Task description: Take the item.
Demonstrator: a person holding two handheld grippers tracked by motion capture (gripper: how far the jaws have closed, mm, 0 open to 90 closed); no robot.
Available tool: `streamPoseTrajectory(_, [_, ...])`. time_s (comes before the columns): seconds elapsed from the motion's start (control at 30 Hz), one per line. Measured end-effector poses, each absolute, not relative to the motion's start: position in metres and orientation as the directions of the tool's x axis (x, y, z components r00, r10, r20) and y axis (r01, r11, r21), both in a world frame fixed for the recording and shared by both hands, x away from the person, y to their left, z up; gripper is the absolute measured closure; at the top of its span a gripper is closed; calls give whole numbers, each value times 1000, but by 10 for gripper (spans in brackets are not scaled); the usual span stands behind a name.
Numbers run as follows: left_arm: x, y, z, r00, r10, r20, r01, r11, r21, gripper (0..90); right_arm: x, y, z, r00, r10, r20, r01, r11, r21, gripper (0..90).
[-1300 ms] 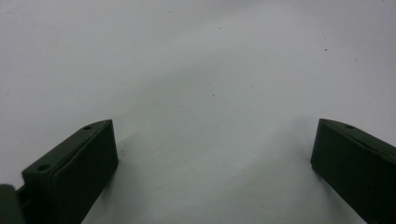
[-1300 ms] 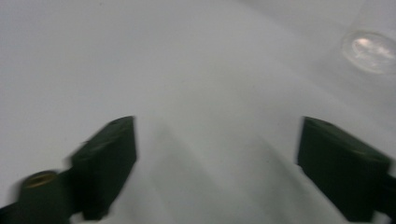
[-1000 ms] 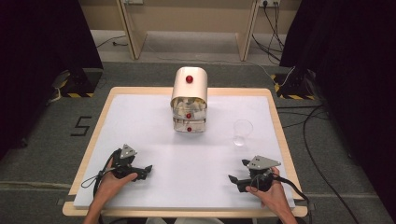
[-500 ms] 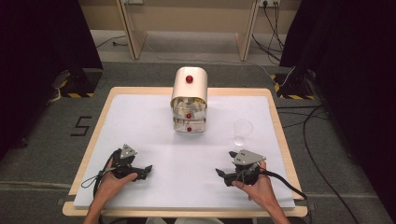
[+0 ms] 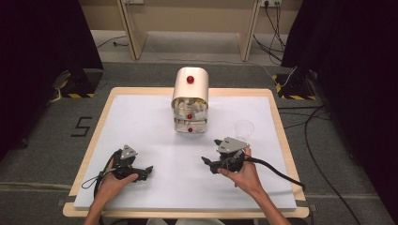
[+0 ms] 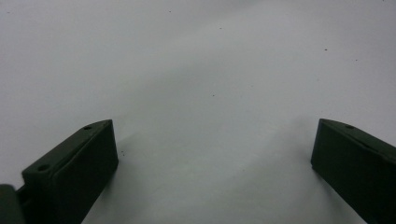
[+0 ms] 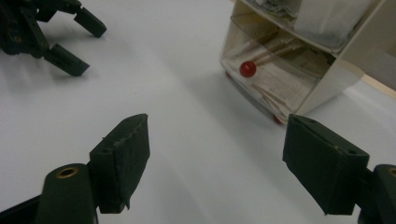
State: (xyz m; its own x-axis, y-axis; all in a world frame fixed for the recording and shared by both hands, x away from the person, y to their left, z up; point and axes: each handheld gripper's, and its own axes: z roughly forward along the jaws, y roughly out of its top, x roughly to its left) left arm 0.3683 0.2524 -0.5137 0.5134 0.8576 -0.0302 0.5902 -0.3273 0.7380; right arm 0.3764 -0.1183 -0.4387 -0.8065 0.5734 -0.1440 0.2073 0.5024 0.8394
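You are holding both tongs low over the white table (image 5: 141, 117), short of the small drawer cabinet (image 5: 190, 101) standing at its middle. The left tongs (image 5: 146, 169) are resting released near the front-left of the cabinet, jaws spread wide over bare surface, seemingly parked out of the way. The right tongs (image 5: 206, 161) are also released and gripping nothing, angled toward the cabinet's front so its lower drawer (image 7: 275, 79) and red knob (image 7: 247, 69) are lying just beyond the jaws, probably lining up for a pull on that knob. A clear plastic cup (image 5: 244, 129) is standing just right of the cabinet, apart from it; whether it is holding anything is hard to tell from above.
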Motion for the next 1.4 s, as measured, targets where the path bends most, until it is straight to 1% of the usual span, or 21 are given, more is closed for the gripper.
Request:
streamPoseTrajectory(0.3, [368,252,-514,513,858,-30,591,-327,738,0,396,-96,-424,-805,576,-143,192,480,856,252])
streamPoseTrajectory(0.37, [368,252,-514,513,858,-30,591,-327,738,0,399,-93,-420,-799,579,-163,177,485,856,254])
streamPoseTrajectory(0.57, [368,253,-514,513,858,-30,591,-327,738,0,410,-82,-407,-790,587,-175,153,466,872,262])
streamPoseTrajectory(0.63, [368,253,-514,513,858,-31,591,-327,738,0,412,-78,-403,-785,588,-196,140,477,868,262])
streamPoseTrajectory(0.8, [368,253,-514,514,857,-29,590,-330,737,0,417,-67,-395,-784,584,-210,124,479,869,261])
streamPoseTrajectory(1.03, [368,253,-513,516,856,-32,591,-328,737,0,436,-53,-383,-768,600,-225,98,456,885,261])
streamPoseTrajectory(1.2, [368,253,-514,515,857,-34,592,-326,737,0,443,-50,-380,-768,605,-212,101,441,892,261])
streamPoseTrajectory(1.23, [368,253,-514,515,857,-34,592,-326,737,0,446,-50,-381,-759,610,-227,99,453,886,261])
streamPoseTrajectory(1.4, [368,253,-514,515,857,-34,592,-326,737,0,455,-48,-384,-751,618,-233,102,457,884,261])
